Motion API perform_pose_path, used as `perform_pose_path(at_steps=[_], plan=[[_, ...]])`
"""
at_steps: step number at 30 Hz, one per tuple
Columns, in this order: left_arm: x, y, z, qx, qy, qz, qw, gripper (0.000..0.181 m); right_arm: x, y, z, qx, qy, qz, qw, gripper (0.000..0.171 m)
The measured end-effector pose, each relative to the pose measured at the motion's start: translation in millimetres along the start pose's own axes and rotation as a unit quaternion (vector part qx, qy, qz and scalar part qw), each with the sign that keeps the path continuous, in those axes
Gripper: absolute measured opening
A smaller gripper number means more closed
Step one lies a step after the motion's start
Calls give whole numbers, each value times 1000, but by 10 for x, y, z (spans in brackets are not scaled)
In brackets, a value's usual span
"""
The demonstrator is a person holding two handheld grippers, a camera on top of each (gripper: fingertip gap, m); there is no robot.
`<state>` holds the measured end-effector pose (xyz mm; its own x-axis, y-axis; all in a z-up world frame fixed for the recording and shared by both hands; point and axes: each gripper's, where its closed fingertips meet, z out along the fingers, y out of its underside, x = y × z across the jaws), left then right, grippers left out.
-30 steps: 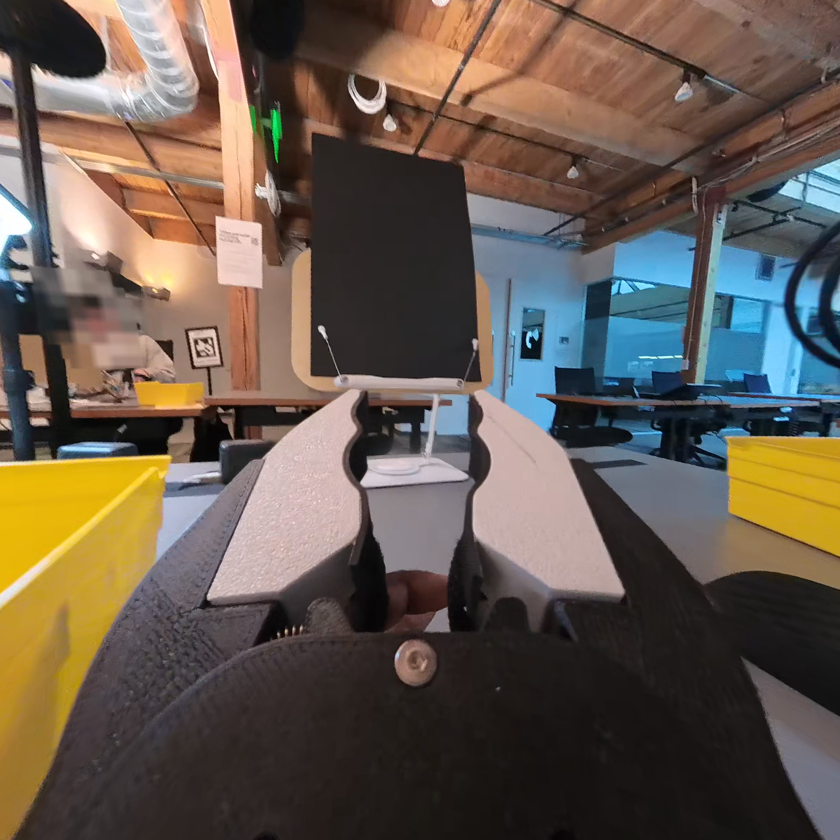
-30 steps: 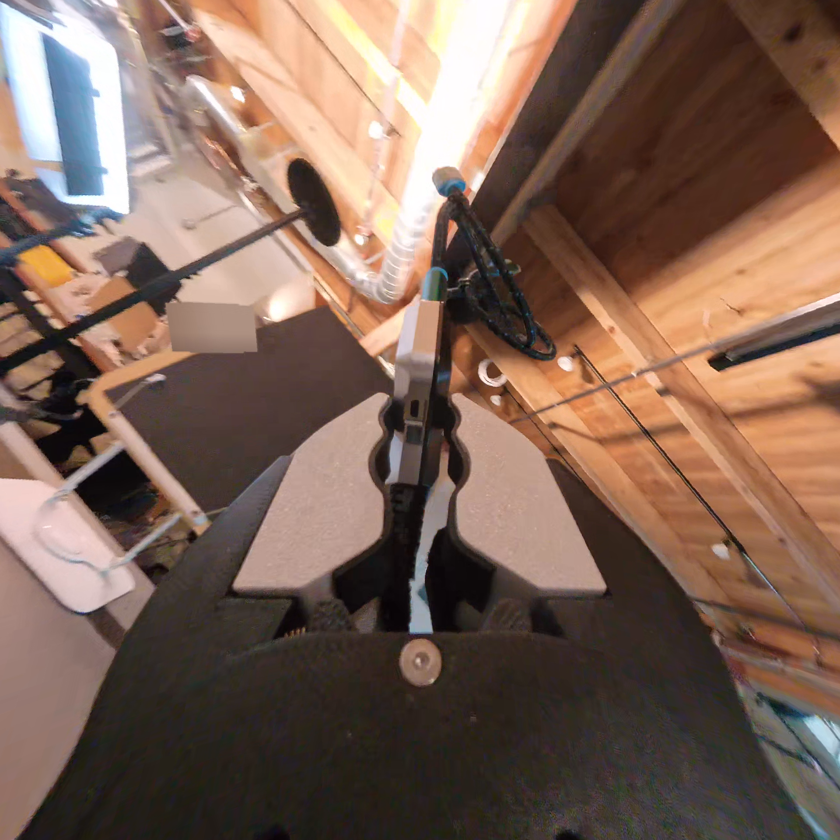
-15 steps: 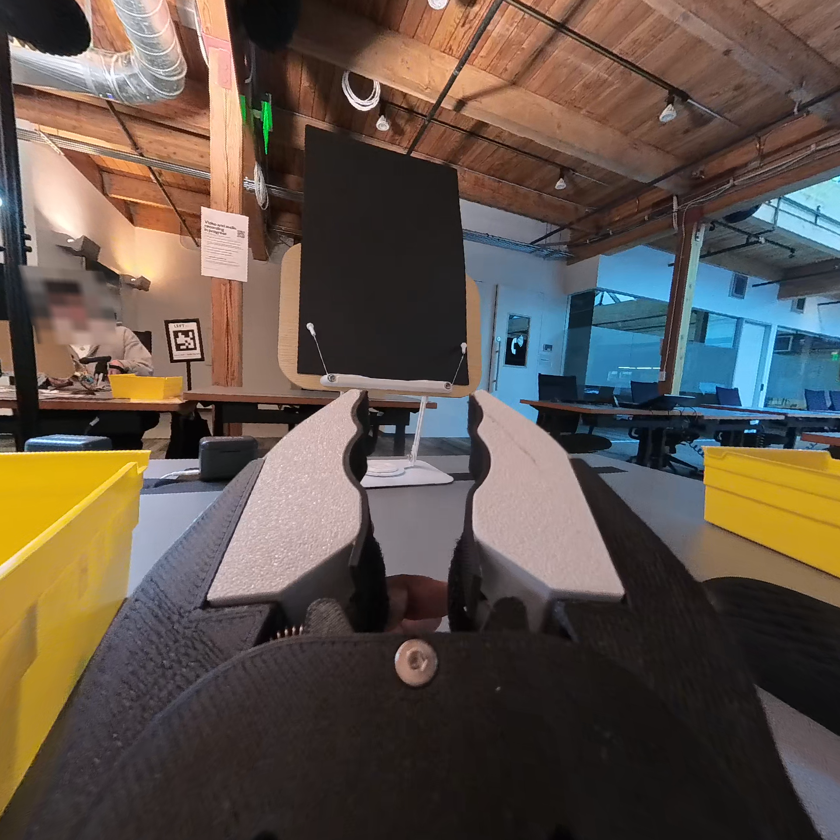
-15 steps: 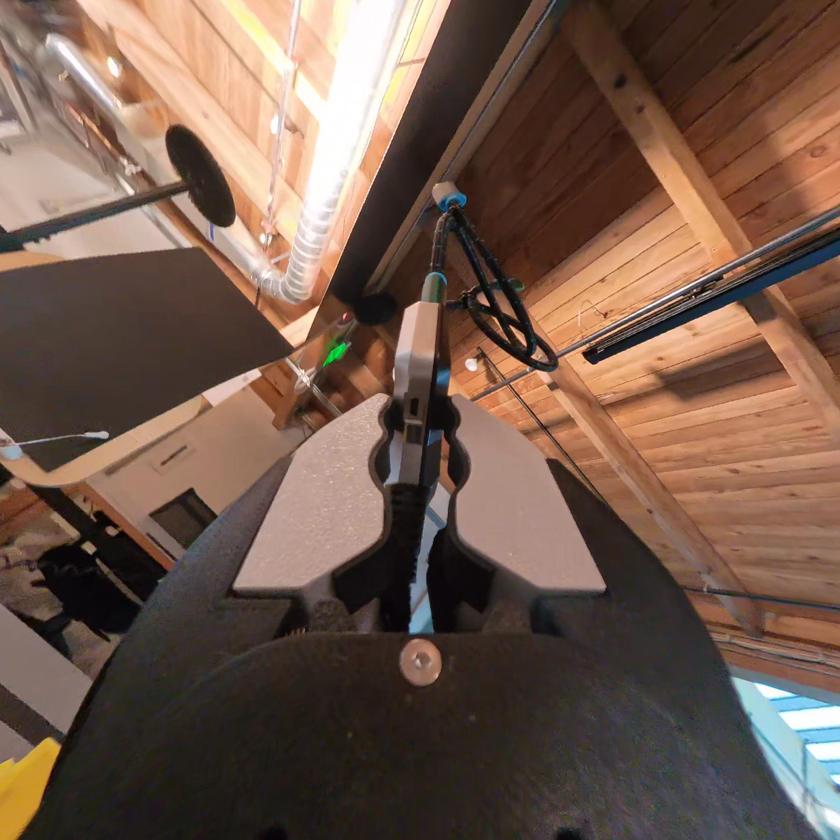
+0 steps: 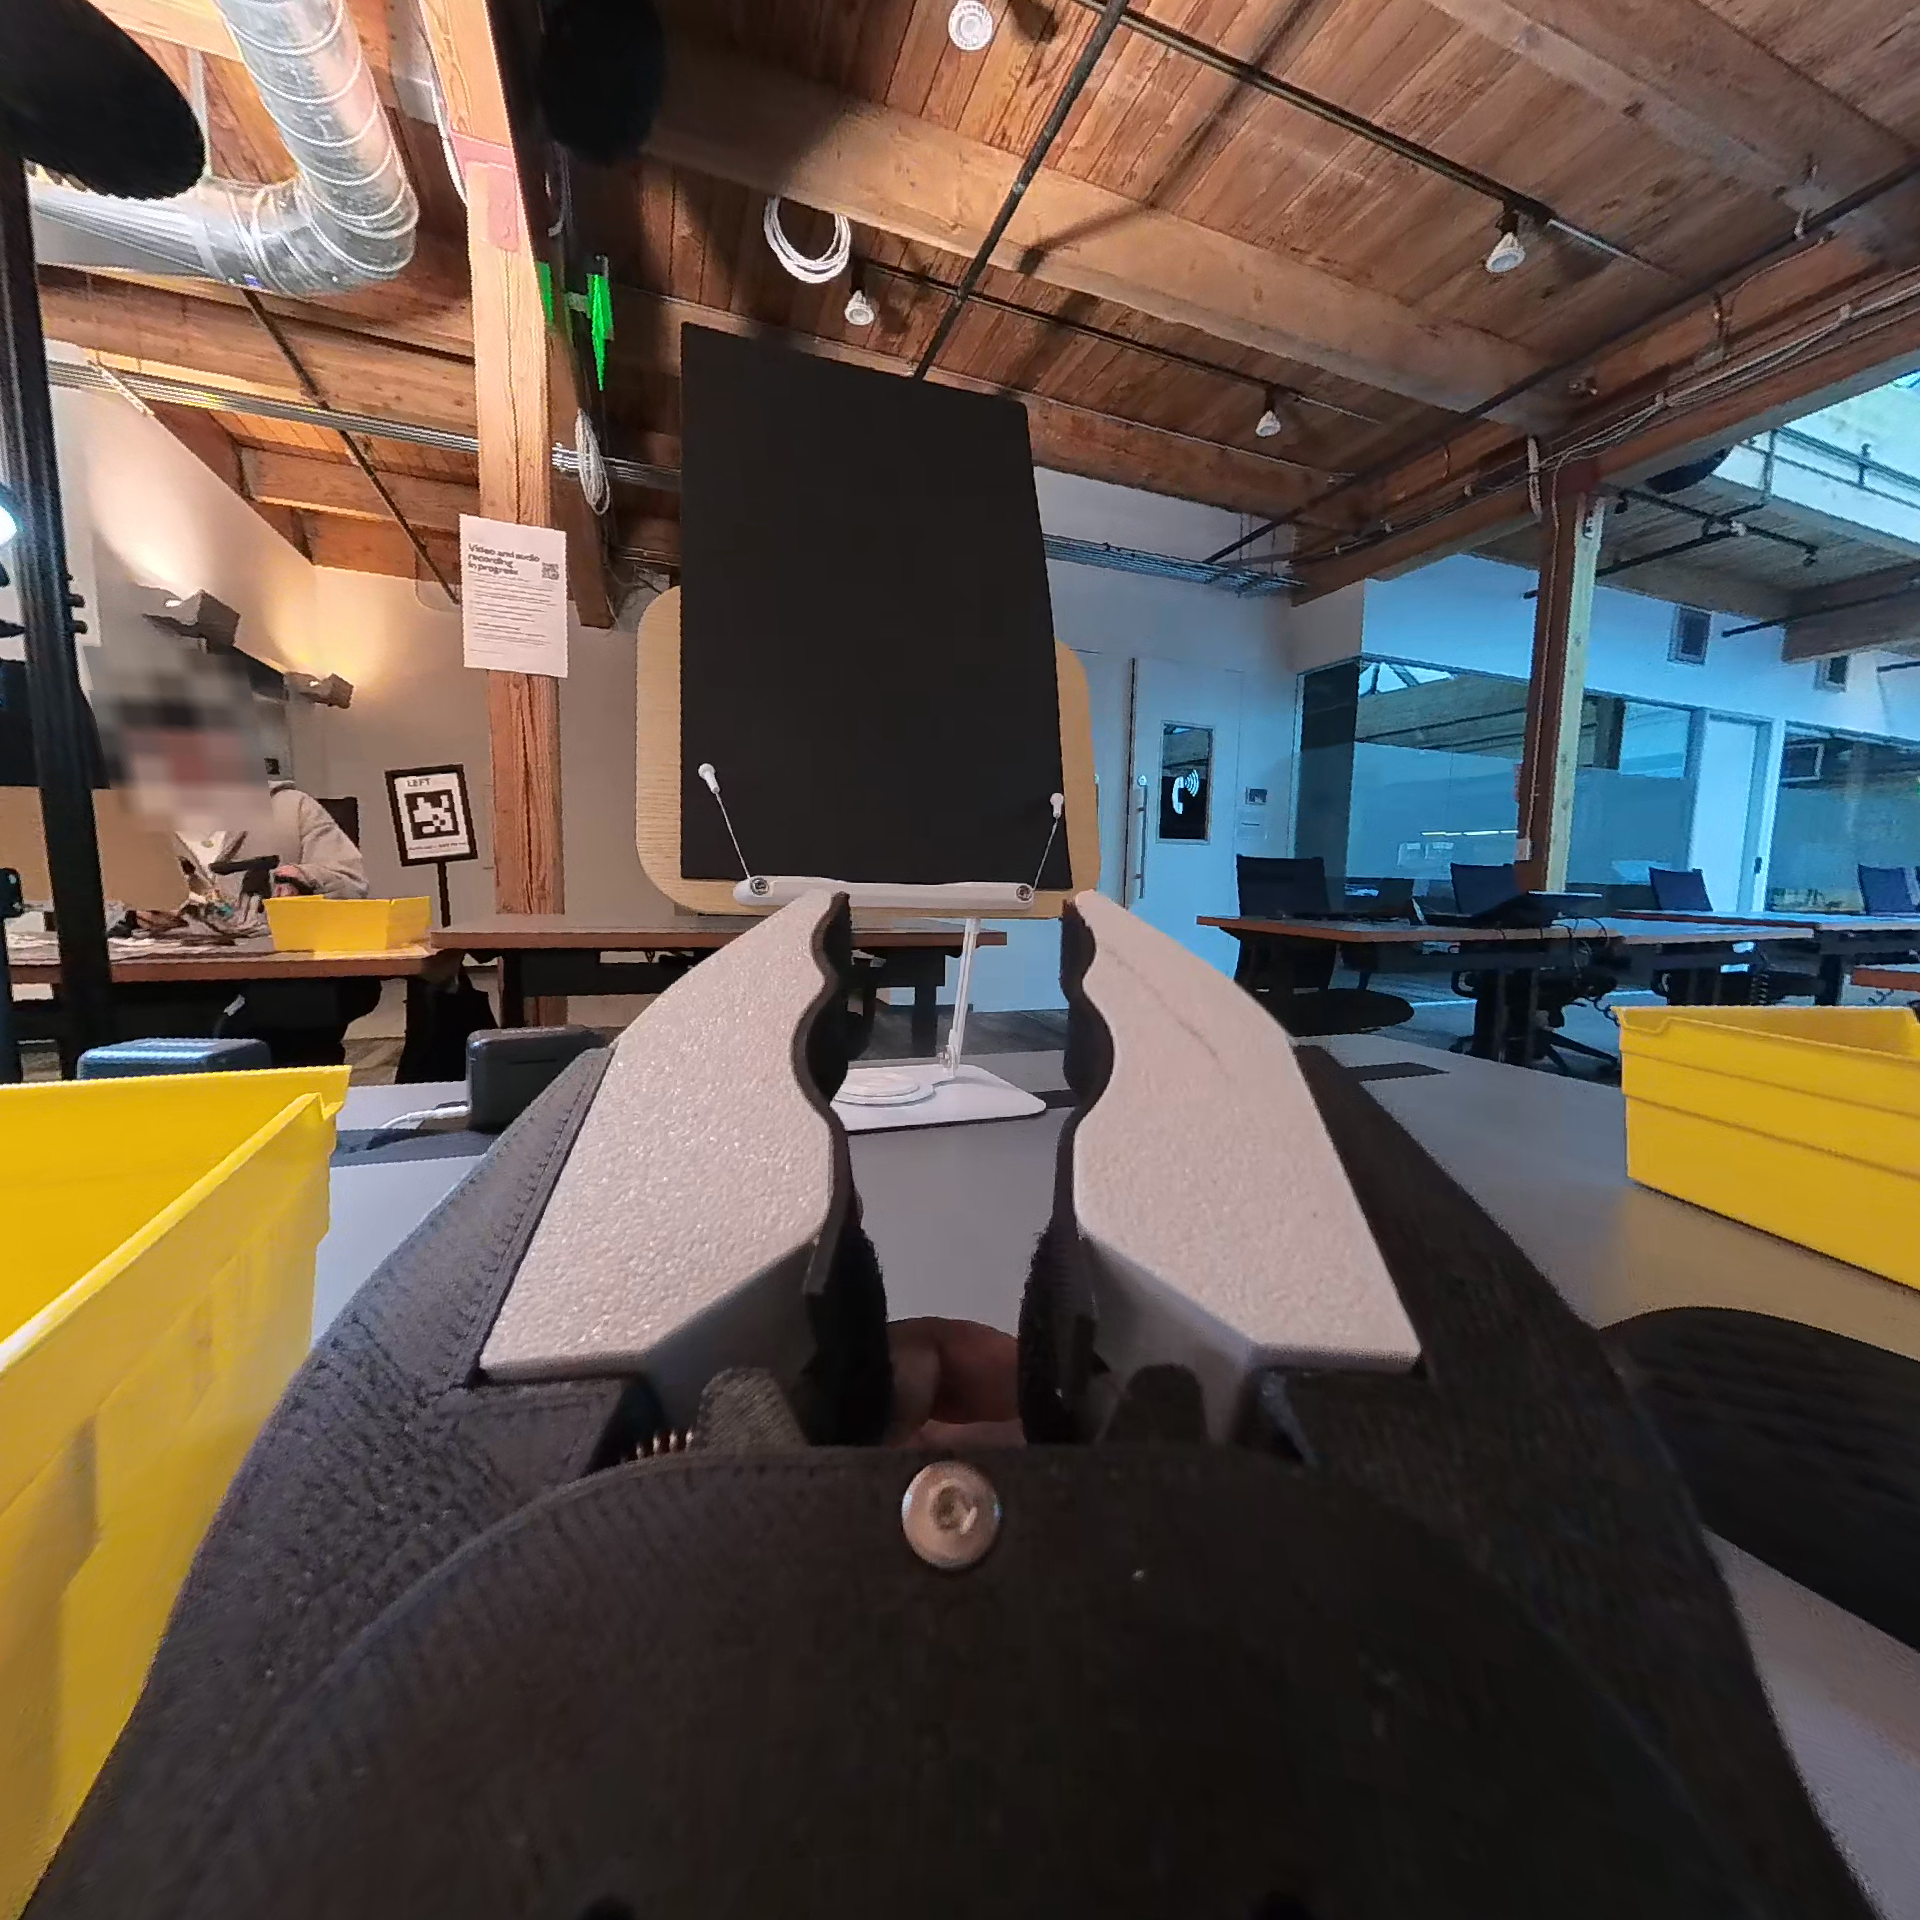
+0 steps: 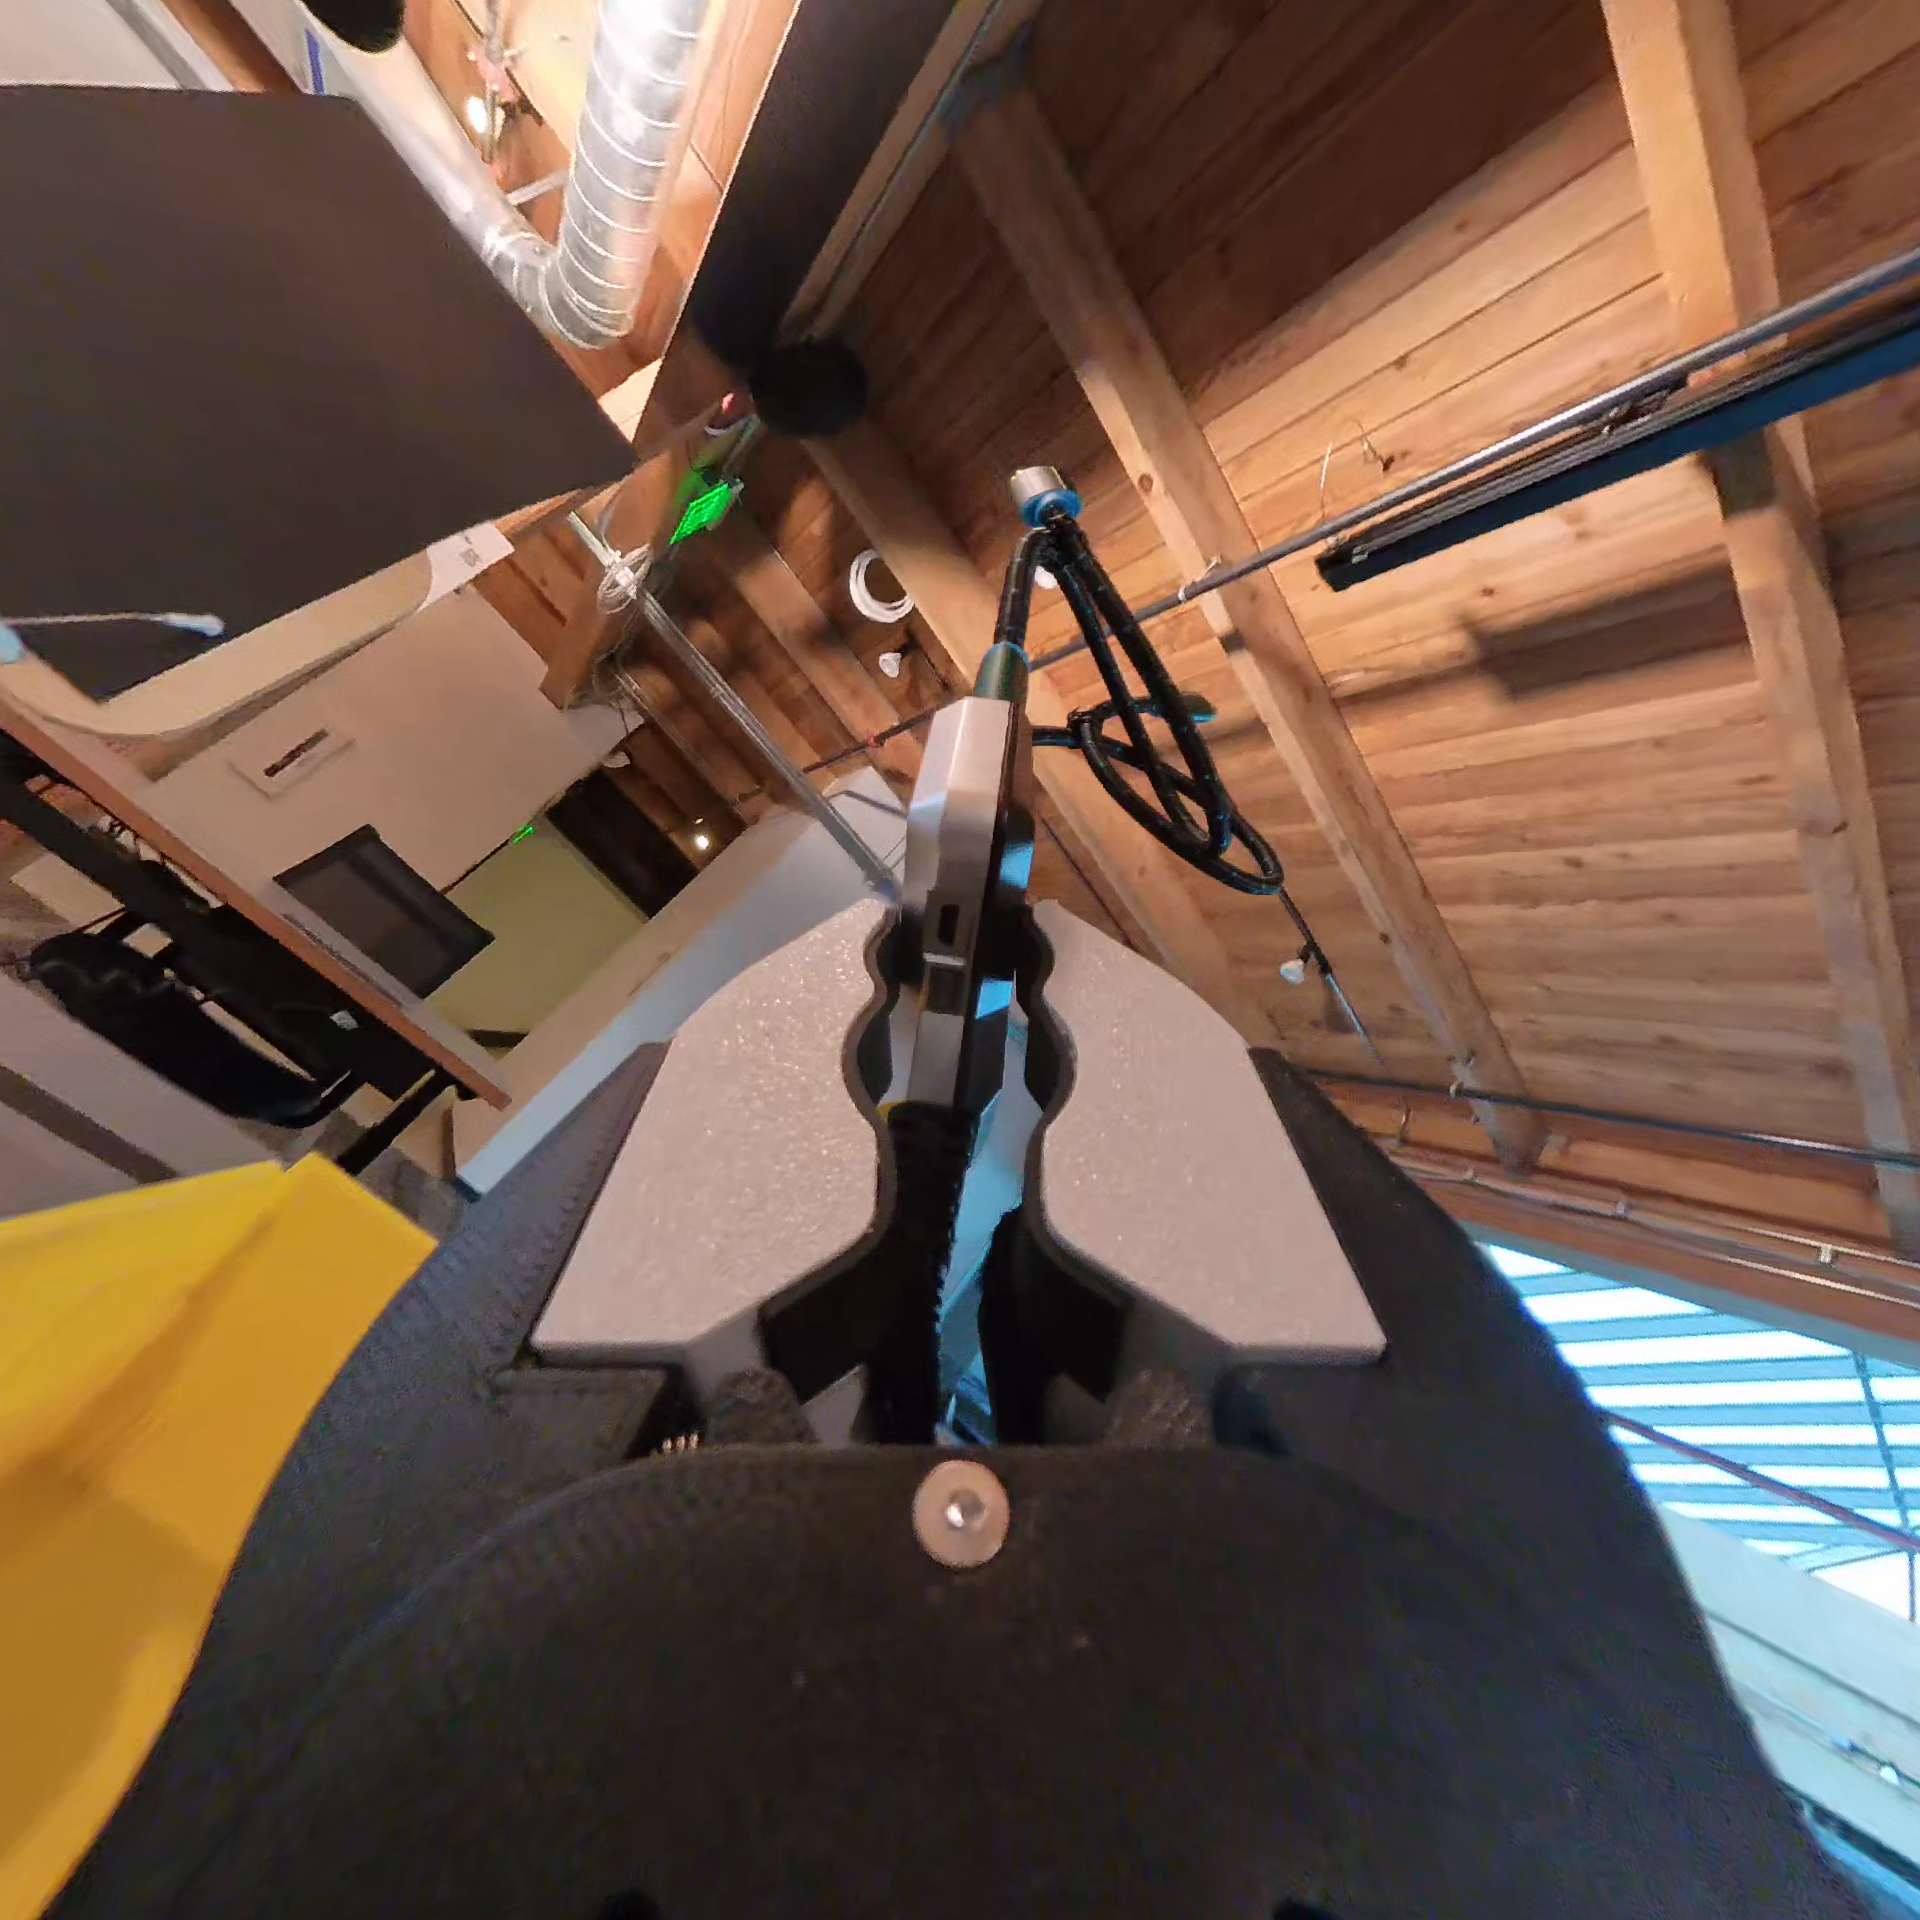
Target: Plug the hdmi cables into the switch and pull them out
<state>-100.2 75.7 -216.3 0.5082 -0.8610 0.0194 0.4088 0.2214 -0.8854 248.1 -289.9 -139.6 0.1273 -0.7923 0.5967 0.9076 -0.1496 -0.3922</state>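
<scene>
Left wrist view: your grey worktop (image 5: 1538, 1174) carries yellow bins (image 5: 1766, 1112) on both sides, and your left hand-held gripper (image 5: 956, 997) is spread with nothing between its fingers. Your right hand-held gripper (image 6: 961, 971), tilted toward the ceiling, pinches the silver switch (image 6: 961, 821); a coiled black hdmi cable (image 6: 1153, 769) is plugged into its far end.

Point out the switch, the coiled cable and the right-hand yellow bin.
switch (image 6: 961, 821), right wrist view, its grey side face.
coiled cable (image 6: 1164, 769), right wrist view, the braided loop.
yellow bin (image 5: 1766, 1132), left wrist view, its front wall.
</scene>
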Motion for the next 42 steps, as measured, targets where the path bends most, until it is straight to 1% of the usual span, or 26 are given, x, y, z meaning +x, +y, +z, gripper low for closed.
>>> perform_pose_path(at_steps=[3,6,8,14,19,25,27,30,35,38,40,42], plan=[[4,-5,-3,1,-1,4,1000,38,-146,139,-103,-34,-39,-19,998,21],[-1,-15,-4,3,-3,9,1000,38,-321,269,-203,-78,-91,-76,990,21],[-1,-14,-3,3,-3,9,1000,38,-344,353,-251,-105,-103,-98,984,21],[-16,-18,-6,5,-4,4,1000,38,-389,463,-425,-151,-156,-80,973,21],[-13,-22,-10,6,-5,6,1000,38,-340,646,-546,-203,-164,-34,965,21],[-17,-25,-12,7,-6,6,1000,38,-487,731,-607,-219,-217,-54,950,21],[-19,-29,-13,8,-6,5,1000,38,-581,799,-654,-237,-244,-67,938,21],[-21,-31,-13,8,-6,5,1000,38,-761,973,-760,-284,-297,-107,905,21],[-19,-31,-12,8,-6,4,1000,38,-793,990,-755,-297,-310,-93,899,21],[-10,-27,-10,7,-5,8,1000,38,-866,979,-759,-309,-339,-74,885,22],[-7,-27,-10,7,-5,9,1000,38,-955,951,-779,-316,-371,-65,871,23],[-8,-28,-10,8,-5,10,1000,38,-1020,924,-774,-320,-390,-74,860,23]])
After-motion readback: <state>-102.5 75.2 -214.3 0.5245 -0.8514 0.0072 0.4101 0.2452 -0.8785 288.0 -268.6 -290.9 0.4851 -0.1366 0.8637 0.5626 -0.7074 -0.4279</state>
